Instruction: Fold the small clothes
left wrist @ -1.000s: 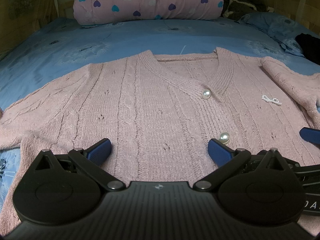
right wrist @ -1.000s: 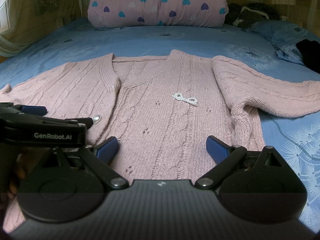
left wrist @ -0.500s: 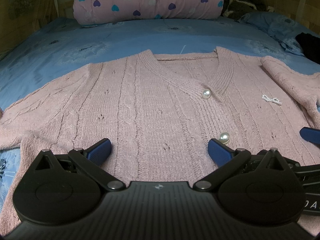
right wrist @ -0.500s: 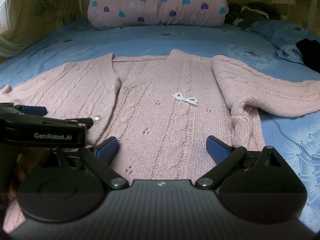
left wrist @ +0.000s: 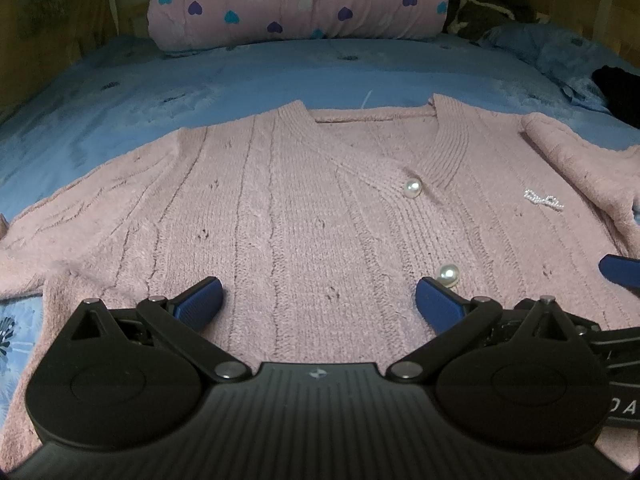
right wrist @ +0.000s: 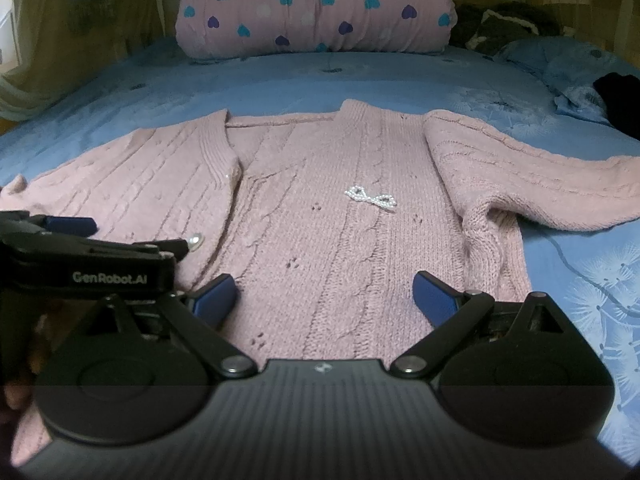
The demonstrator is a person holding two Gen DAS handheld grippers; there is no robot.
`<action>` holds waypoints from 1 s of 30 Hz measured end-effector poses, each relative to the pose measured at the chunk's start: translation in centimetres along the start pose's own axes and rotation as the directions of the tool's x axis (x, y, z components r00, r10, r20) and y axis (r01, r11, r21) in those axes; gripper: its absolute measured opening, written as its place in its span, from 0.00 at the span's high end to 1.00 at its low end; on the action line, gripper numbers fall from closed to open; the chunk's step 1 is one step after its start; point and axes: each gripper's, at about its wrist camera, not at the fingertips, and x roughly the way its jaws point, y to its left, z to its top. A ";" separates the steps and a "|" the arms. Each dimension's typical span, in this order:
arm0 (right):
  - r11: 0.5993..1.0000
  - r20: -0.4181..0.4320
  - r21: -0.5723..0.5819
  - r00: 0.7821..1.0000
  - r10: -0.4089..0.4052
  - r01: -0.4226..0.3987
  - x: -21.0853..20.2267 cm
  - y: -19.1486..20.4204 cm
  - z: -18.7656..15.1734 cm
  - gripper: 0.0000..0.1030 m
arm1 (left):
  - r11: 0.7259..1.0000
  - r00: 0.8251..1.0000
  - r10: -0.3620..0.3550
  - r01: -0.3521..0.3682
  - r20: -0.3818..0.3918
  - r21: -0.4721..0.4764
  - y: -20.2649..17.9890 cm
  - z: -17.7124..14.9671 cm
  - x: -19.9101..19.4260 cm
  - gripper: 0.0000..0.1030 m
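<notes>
A pink knit cardigan (left wrist: 304,216) lies flat and face up on the blue bed, sleeves spread out; it also shows in the right wrist view (right wrist: 320,216). It has pearl buttons (left wrist: 412,189) and a small bead bow (right wrist: 370,197) on the chest. My left gripper (left wrist: 318,300) is open and empty over the lower left half of the cardigan. My right gripper (right wrist: 324,292) is open and empty over the lower right half. The left gripper's body (right wrist: 88,264) shows at the left of the right wrist view.
The blue bedsheet (left wrist: 240,76) spreads around the cardigan. A pink rolled quilt with hearts (left wrist: 296,0) lies at the head of the bed. A blue pillow (right wrist: 568,60) and dark clothes (right wrist: 620,100) lie at the far right.
</notes>
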 end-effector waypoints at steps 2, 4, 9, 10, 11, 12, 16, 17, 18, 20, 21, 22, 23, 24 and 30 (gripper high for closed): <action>1.000 -0.004 -0.008 1.000 -0.007 0.007 0.1 0.1 0.0 0.06 | 1.000 1.000 0.000 0.000 -0.003 -0.001 0.1 0.1 -0.2 0.00; 1.000 -0.013 -0.009 1.000 -0.007 0.007 0.1 0.2 0.1 0.06 | 1.000 1.000 -0.007 0.007 -0.010 -0.006 0.1 0.3 -0.5 0.00; 0.998 -0.026 0.055 0.999 0.042 -0.041 -1.1 -0.6 0.6 0.06 | 0.998 0.998 -0.060 0.059 -0.025 -0.020 0.4 0.8 -1.9 0.00; 0.996 -0.019 0.073 0.998 0.057 -0.056 -1.5 -0.9 0.5 0.06 | 0.997 0.997 -0.078 0.077 -0.026 -0.022 0.4 1.0 -2.3 0.00; 0.993 -0.009 0.097 0.998 0.068 -0.066 -2.0 -1.3 0.6 0.06 | 0.996 0.996 -0.090 0.089 -0.025 -0.023 0.4 1.3 -2.7 0.00; 0.991 -0.004 0.114 0.997 0.071 -0.070 -2.5 -1.7 0.7 0.06 | 0.995 0.995 -0.100 0.099 -0.020 -0.021 0.4 1.6 -3.1 0.00; 0.989 0.031 0.130 0.997 0.065 -0.068 -4.1 -3.6 2.1 0.06 | 0.993 0.993 -0.118 0.118 0.015 0.005 0.2 3.2 -4.9 0.00; 0.990 0.046 0.129 0.998 0.052 -0.057 -4.5 -4.3 2.7 0.06 | 0.993 0.993 -0.118 0.118 0.021 0.009 0.2 3.6 -5.2 0.00; 0.991 0.061 0.126 0.998 0.035 -0.043 -4.8 -5.0 3.2 0.06 | 0.993 0.993 -0.117 0.117 0.026 0.011 0.1 4.0 -5.5 0.00; 0.993 0.084 0.121 0.996 0.004 -0.015 -5.0 -6.4 4.1 0.06 | 0.993 0.992 -0.118 0.118 0.038 0.015 0.0 4.9 -5.9 0.00; 0.993 0.097 0.122 0.995 -0.021 0.009 -5.0 -7.3 4.6 0.06 | 0.993 0.992 -0.119 0.118 0.044 0.017 0.0 5.3 -6.1 0.00; 0.991 0.107 0.128 0.993 -0.058 0.044 -4.9 -8.4 5.0 0.06 | 0.993 0.992 -0.118 0.117 0.051 0.020 -0.1 5.6 -6.1 0.00; 0.987 0.116 0.141 0.989 -0.094 0.078 -4.7 -9.5 5.4 0.06 | 0.993 0.992 -0.114 0.113 0.055 0.024 -0.2 6.0 -6.0 0.00; 0.981 0.124 0.159 0.984 -0.127 0.107 -4.6 -10.7 5.6 0.06 | 0.994 0.992 -0.111 0.109 0.055 0.028 -0.3 6.2 -5.9 0.00; 0.911 0.093 0.301 0.942 -0.322 0.282 -2.3 -17.8 6.3 0.06 | 0.993 0.993 -0.113 0.113 0.020 0.019 -0.6 6.3 -3.7 0.00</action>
